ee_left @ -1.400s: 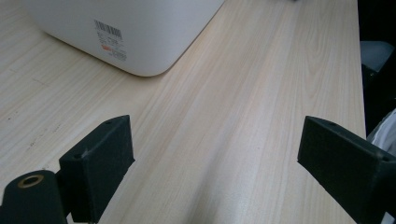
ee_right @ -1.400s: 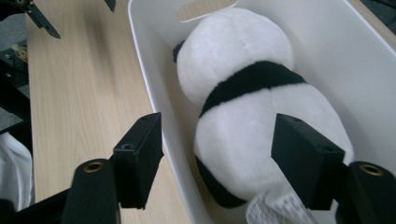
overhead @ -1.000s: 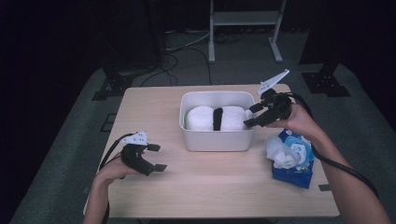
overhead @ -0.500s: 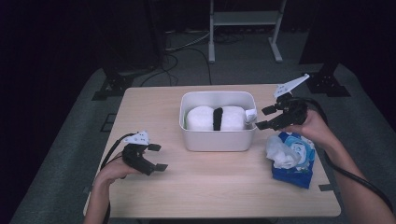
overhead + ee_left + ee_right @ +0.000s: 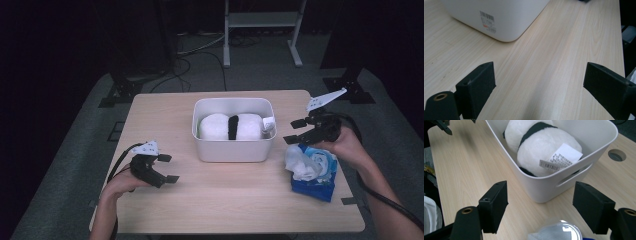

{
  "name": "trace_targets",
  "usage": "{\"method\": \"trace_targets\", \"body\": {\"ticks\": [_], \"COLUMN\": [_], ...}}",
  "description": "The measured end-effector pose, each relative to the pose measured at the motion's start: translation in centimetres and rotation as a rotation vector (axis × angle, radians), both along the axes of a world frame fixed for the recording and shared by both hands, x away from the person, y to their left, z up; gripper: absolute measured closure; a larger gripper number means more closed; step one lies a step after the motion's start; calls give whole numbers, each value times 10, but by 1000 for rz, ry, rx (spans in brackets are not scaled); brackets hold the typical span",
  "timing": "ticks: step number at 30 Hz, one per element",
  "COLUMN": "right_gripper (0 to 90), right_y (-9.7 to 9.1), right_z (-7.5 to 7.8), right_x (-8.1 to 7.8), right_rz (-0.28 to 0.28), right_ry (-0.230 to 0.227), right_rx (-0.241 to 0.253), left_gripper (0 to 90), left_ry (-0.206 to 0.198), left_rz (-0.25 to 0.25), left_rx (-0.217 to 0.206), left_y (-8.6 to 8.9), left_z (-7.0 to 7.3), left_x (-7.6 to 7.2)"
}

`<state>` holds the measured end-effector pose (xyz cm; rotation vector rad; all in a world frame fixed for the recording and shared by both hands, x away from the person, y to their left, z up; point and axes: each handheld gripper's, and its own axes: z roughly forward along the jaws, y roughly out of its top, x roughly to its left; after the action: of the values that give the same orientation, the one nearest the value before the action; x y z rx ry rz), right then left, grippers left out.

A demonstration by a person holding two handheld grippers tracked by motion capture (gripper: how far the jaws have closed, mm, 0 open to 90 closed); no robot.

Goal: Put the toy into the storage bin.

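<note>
A white bin stands mid-table and holds a white plush toy with a black band. In the right gripper view the plush toy and its paper tag lie inside the bin. My right gripper is open and empty, just right of the bin and above a blue wipes pack. Its jaws stand wide, pointed at the bin's corner. At the front left my left gripper rests open and empty; between its jaws lies bare wood, the bin beyond.
The wooden table has bare room in front of the bin. The wipes pack's clear lid sits just under my right jaws. A metal stand and cables lie on the floor behind the table.
My right gripper has moved right, off the bin's right rim, and slightly lower toward the wipes pack. The left gripper has stayed put.
</note>
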<state>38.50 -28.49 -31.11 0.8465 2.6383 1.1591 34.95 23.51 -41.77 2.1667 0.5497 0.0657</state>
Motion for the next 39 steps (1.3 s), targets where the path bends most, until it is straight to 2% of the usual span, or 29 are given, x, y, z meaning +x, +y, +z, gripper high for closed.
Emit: {"method": "trace_targets", "body": {"ticks": [10,39], "right_gripper": [268,267], "right_y": [-8,-42], "right_z": [-16,-62], "right_x": [-6,-34], "right_rz": [-12,-89], "right_ry": [8,51], "right_rx": [16,60], "left_gripper": [92,92], "left_ry": [-5,-9], "left_rz": [6,36], "left_rx": [5,8], "left_y": [1,5], "left_z": [0,-3], "left_x": [-2,-2]}}
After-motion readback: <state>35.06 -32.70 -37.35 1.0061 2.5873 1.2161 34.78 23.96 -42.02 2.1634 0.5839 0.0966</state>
